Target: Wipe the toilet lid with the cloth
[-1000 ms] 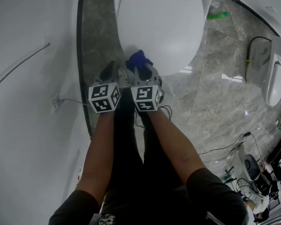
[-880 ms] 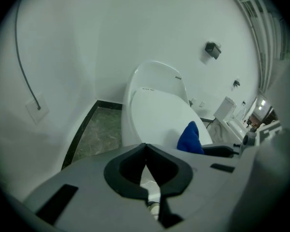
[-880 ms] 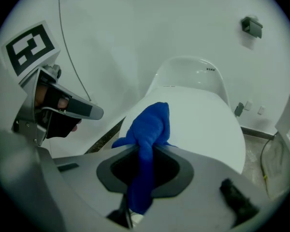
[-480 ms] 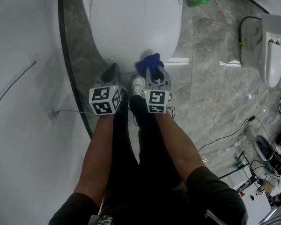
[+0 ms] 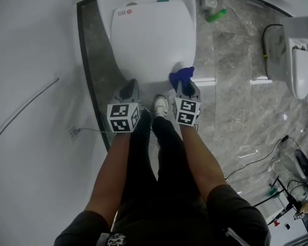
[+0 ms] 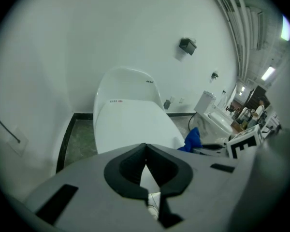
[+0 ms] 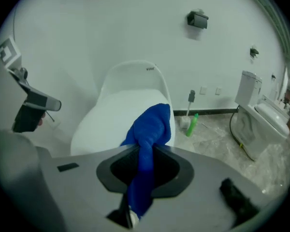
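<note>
By the front edge of the toilet lid (image 5: 149,40), the right gripper (image 5: 185,86) clamps the blue cloth (image 5: 181,76); the left gripper (image 5: 130,87) is closed, empty.

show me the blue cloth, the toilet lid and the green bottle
blue cloth (image 7: 152,127), right gripper view, on its bunched upper fold
toilet lid (image 5: 151,40), head view, middle of its white top
green bottle (image 5: 216,16), head view, middle of its body

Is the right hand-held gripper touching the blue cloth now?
Touching. The right gripper view shows the blue cloth pinched between the closed jaws of the right hand-held gripper, its bunched end sticking out ahead of them.
</note>
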Demonstrator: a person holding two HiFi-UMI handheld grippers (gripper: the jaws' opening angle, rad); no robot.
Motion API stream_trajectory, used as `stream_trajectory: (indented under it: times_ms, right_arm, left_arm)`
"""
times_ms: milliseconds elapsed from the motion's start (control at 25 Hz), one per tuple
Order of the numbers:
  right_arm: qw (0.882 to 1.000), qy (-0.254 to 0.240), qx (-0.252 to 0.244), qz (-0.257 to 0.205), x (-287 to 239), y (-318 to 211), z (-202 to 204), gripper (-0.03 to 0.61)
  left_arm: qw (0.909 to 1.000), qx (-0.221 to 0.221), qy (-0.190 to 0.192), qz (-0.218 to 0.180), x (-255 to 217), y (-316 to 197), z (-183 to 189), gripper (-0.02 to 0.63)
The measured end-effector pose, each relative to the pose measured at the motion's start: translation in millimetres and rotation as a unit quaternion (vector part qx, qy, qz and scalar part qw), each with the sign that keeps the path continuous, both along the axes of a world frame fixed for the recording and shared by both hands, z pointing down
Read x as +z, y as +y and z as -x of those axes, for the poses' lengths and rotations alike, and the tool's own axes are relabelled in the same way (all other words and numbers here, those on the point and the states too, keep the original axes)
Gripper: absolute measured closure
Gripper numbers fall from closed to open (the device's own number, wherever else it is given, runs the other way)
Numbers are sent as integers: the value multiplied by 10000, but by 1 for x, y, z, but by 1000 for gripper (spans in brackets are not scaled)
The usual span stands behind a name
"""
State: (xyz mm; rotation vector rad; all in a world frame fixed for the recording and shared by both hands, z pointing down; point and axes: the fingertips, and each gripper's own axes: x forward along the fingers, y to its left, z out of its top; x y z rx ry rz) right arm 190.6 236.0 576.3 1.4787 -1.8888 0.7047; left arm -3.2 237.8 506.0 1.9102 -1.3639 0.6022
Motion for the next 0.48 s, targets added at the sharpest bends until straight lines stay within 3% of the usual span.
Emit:
stream_trajectory:
  times_ms: [120, 280, 480]
  right_arm:
    - [9961, -326, -432, -696, -79, -31, 21, 515]
    - [9800, -558, -1128, -1539, -215, -35, 36, 515]
    - [9689, -627, -1325, -1994, -324, -40, 51, 515]
  left_arm:
    - [9995, 26, -19, -303, -45, -16, 14, 603]
    - [9963, -98, 41, -853, -145, -14, 12, 603]
    - [9850, -200, -34, -1715, -264, -30, 11, 601]
